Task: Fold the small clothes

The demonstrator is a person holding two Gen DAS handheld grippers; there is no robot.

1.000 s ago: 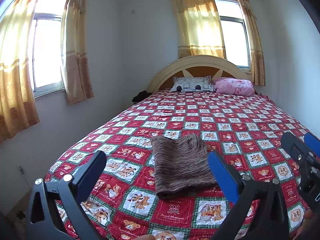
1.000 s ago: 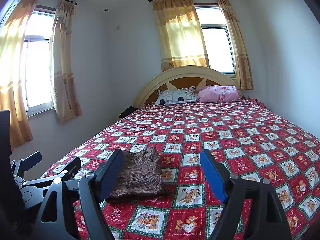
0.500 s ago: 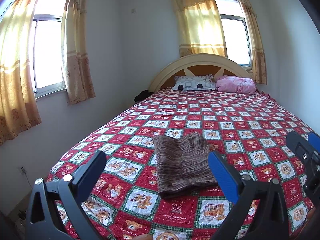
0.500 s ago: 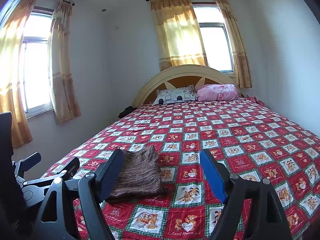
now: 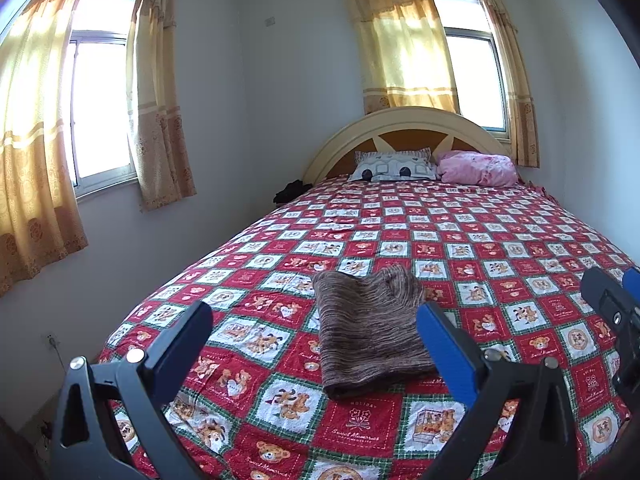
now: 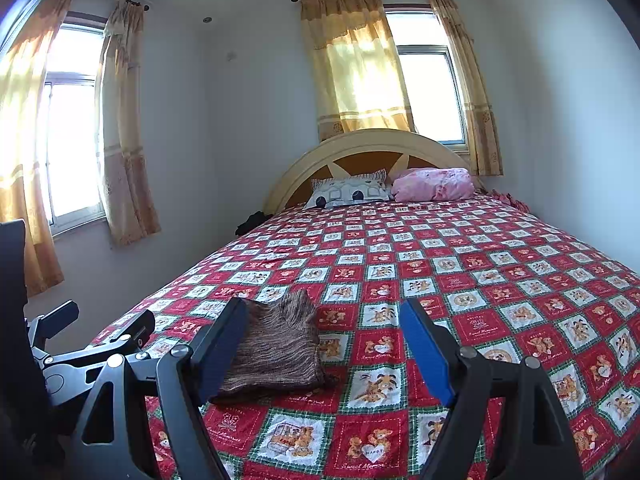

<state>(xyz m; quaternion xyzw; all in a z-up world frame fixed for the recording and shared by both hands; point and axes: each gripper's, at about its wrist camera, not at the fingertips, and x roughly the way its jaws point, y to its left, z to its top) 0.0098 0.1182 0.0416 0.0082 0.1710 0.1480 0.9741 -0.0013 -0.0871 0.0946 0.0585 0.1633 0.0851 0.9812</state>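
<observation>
A folded brown knit garment [image 5: 370, 330] is seen lying flat on the bed's red checked bedspread [image 5: 500, 248], at the lower centre of the frame. The left hand-held gripper [image 5: 316, 334] is held spread and empty, the garment showing between its fingers but untouched. The right hand-held gripper [image 6: 324, 338] is likewise spread and empty, with the garment just behind its left finger [image 6: 222, 344].

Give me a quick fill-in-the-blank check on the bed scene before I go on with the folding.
1. The brown knitted garment lies folded on the red patchwork ____.
2. Both the left gripper and the right gripper have their jaws ____, with nothing held.
3. At the headboard, beside the grey patterned pillow, lies a ____ pillow.
4. The curtains at both windows are ____ in colour.

Missing words: bedspread; open; pink; yellow
</observation>
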